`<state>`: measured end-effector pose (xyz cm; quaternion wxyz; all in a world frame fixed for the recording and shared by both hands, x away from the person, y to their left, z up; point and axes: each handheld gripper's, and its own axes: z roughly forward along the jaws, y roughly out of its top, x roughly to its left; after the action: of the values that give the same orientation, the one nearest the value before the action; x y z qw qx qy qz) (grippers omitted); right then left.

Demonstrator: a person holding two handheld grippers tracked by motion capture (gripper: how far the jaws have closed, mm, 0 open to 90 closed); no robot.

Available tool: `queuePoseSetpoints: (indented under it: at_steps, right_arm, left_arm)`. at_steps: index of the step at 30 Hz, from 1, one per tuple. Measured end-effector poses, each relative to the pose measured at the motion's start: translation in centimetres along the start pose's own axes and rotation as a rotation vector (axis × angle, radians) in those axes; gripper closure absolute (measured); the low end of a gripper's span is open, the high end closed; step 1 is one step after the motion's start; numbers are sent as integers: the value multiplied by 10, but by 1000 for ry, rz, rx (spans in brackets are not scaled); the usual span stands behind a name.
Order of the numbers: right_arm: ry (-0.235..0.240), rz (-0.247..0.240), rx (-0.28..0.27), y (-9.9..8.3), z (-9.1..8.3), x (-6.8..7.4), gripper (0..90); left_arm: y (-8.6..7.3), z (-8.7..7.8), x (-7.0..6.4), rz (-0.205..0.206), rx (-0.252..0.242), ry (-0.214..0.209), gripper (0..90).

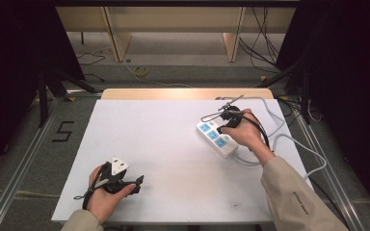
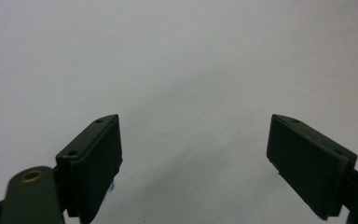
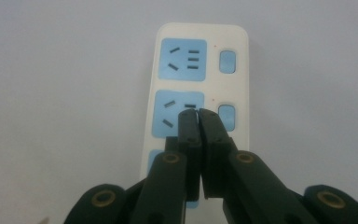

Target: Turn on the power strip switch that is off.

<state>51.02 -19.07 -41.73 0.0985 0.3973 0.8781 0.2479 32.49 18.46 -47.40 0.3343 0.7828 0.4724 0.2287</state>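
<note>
My white table (image 1: 164, 144) stands on grey floor marked "5" (image 1: 63, 131), wooden benches (image 1: 173, 29) and loose cables (image 1: 260, 43) beyond it. My left gripper (image 1: 134, 184) rests near the front edge, jaws spread wide. My right gripper (image 3: 198, 116) is pressed closed, empty, over the power strip's (image 1: 217, 138) middle socket.

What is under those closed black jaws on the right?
A white power strip with blue sockets lies under the right gripper. Two sockets show fully; the jaws cover most of the third.
</note>
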Motion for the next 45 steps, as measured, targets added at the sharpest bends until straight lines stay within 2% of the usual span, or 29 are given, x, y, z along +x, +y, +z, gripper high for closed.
queuePoseSetpoints:
  at_steps: [13, 28, 36, 45]
  right_arm:
    - [38, -27, -57, -24, -16, 17, 812]
    - [84, -48, -149, -54, -32, 31, 613]
    - [91, -57, -199, -77, -40, 35, 550]
    - [106, -63, -245, -107, -49, 39, 522]
  left_arm:
    - [0, 0, 0, 0, 2, 1, 179]
    - [-1, 0, 0, -4, 3, 4, 179]
    - [-1, 0, 1, -5, 4, 5, 178]
    - [-1, 1, 0, 1, 7, 7, 178]
